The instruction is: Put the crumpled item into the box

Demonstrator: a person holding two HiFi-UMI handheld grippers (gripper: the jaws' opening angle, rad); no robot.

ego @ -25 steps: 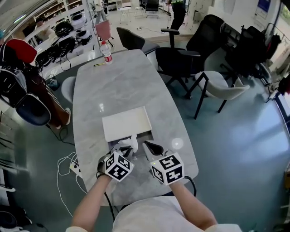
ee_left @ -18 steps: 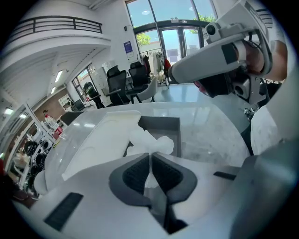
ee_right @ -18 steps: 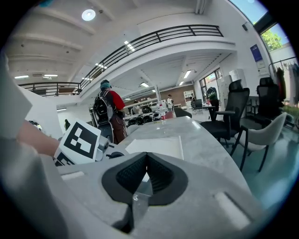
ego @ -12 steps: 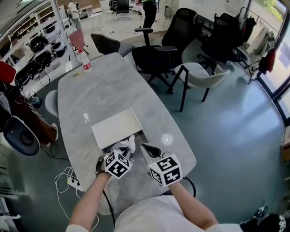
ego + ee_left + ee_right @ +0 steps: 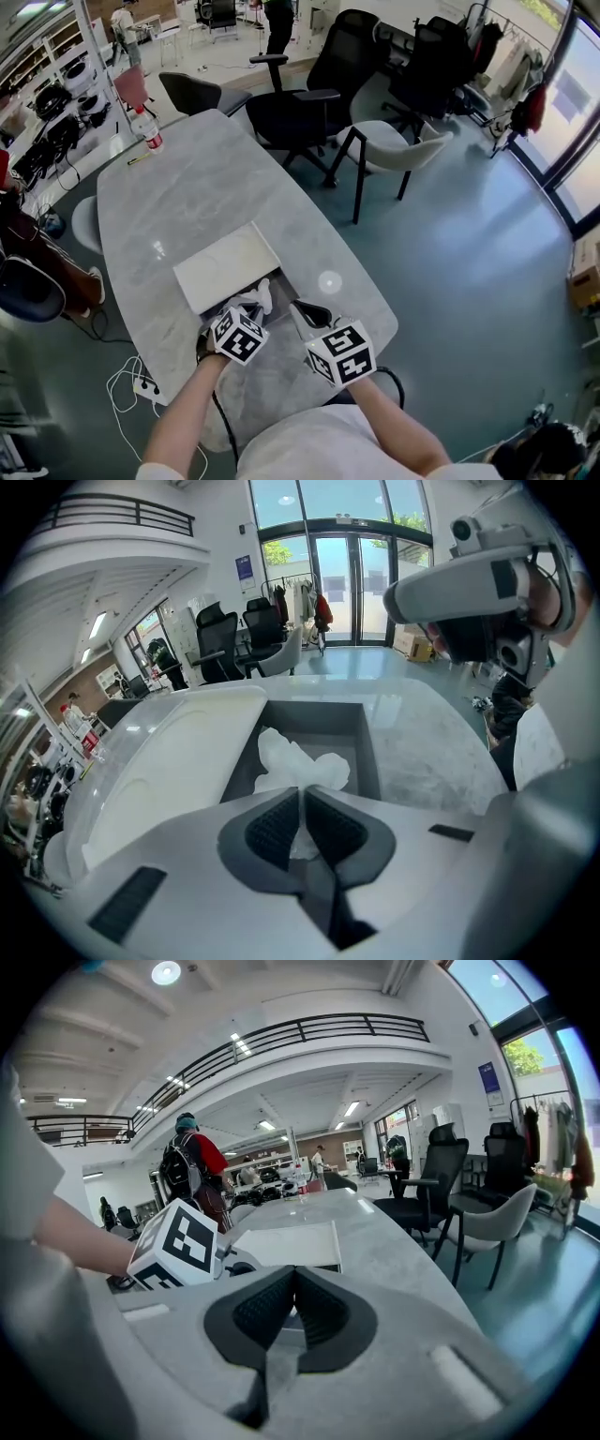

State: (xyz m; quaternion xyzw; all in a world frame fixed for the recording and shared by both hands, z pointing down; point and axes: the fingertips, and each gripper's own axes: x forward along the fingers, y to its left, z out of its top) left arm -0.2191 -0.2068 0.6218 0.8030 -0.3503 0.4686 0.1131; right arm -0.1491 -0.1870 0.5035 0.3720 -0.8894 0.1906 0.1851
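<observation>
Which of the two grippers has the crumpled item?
The left gripper, shut on the white crumpled item at the open box; the right gripper is shut on nothing.

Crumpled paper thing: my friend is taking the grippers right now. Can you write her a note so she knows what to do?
Left gripper: shut on the crumpled item, held at the open box.
Right gripper: shut, nothing in it, beside the left one.
White lid: lies open beside the box.
Done: item is gripped and at the box.
Left: open the left jaws, probably lowering first, so it drops inside.
</observation>
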